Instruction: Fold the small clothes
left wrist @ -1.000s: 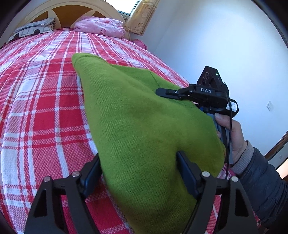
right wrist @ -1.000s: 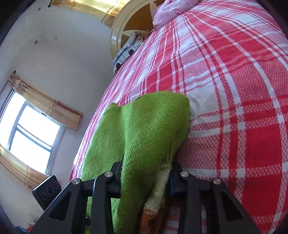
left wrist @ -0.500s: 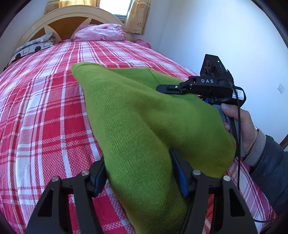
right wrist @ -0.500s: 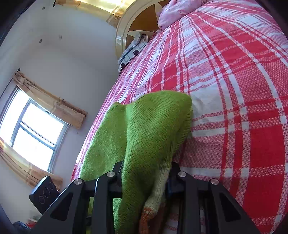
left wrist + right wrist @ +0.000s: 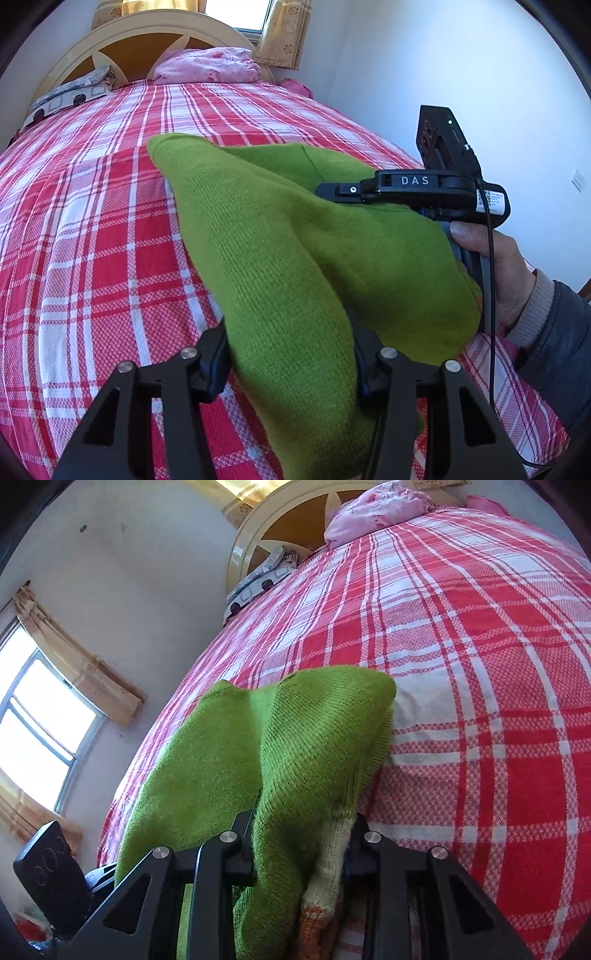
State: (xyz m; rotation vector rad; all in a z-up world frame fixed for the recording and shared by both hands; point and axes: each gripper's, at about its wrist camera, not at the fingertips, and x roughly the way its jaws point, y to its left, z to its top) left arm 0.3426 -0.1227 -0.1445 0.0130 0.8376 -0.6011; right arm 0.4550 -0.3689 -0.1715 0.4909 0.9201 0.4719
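A green knitted sweater point(image 5: 295, 240) lies part lifted on the red and white checked bed cover point(image 5: 92, 221). In the left wrist view my left gripper point(image 5: 288, 343) has a thick fold of it between its fingers; the jaws are closing and both pads touch the knit. My right gripper point(image 5: 303, 830) is shut on the sweater point(image 5: 306, 738) near a pale and orange striped edge point(image 5: 325, 878). From the left, the right gripper point(image 5: 328, 190) reaches over the sweater's far side, with a hand point(image 5: 498, 266) on its handle.
A pink bundle point(image 5: 207, 68) and a patterned pillow point(image 5: 66, 98) lie by the rounded headboard point(image 5: 122, 44). A white wall point(image 5: 443, 74) runs along the bed's right side. A curtained window point(image 5: 40, 720) is off the bed's other side.
The left jaws have narrowed onto the green fold. Both cameras have rolled a little, so more of the headboard shows. The right gripper still grips the sweater and has risen slightly.
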